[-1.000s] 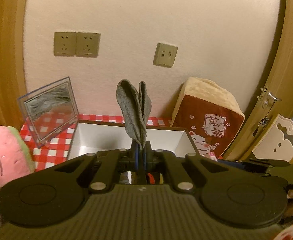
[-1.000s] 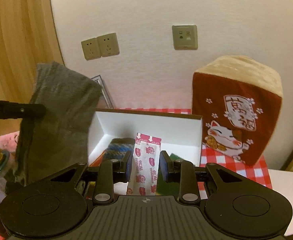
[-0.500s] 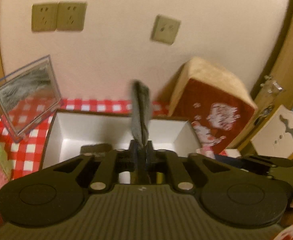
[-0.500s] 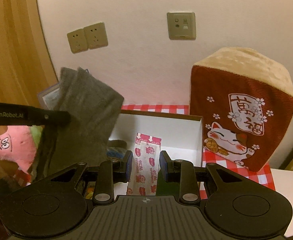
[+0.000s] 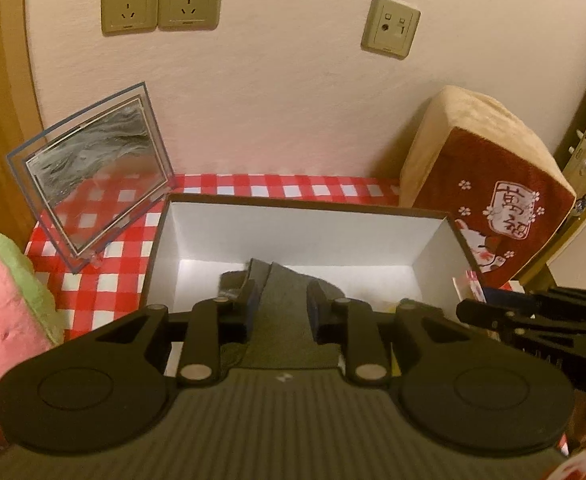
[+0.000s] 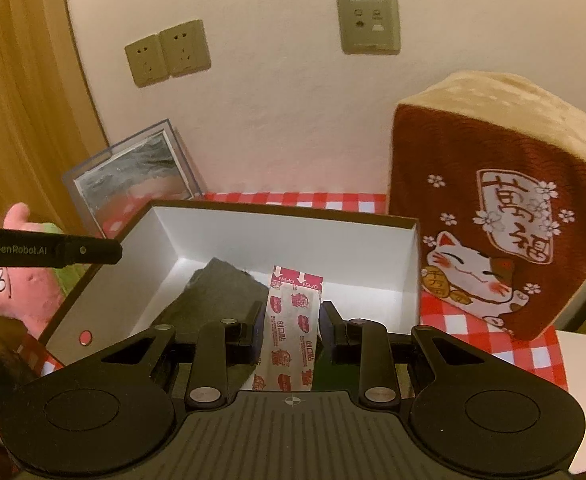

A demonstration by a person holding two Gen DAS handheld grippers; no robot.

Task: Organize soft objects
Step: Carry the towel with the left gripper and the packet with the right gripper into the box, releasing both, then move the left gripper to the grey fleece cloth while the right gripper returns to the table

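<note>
A grey cloth (image 5: 283,320) lies in the open white box (image 5: 293,236), between the spread fingers of my left gripper (image 5: 281,304), which is open above the box's near side. In the right wrist view the cloth (image 6: 217,300) lies in the box (image 6: 293,240) at its left. My right gripper (image 6: 291,316) is shut on a bandage packet with red and pink print (image 6: 293,332), held over the box's near edge. The left gripper's body (image 6: 53,250) shows at the left of that view.
A red-checked cloth (image 5: 105,256) covers the table. A clear picture frame (image 5: 93,176) leans behind the box at left. A brown lucky-cat cushion (image 6: 501,216) stands at right. A pink and green plush (image 5: 1,304) sits at left. Wall sockets (image 5: 161,0) are above.
My left gripper lowered toward the box and opened; the grey cloth that stood upright in it now lies in the box. The right gripper stays shut on the packet.
</note>
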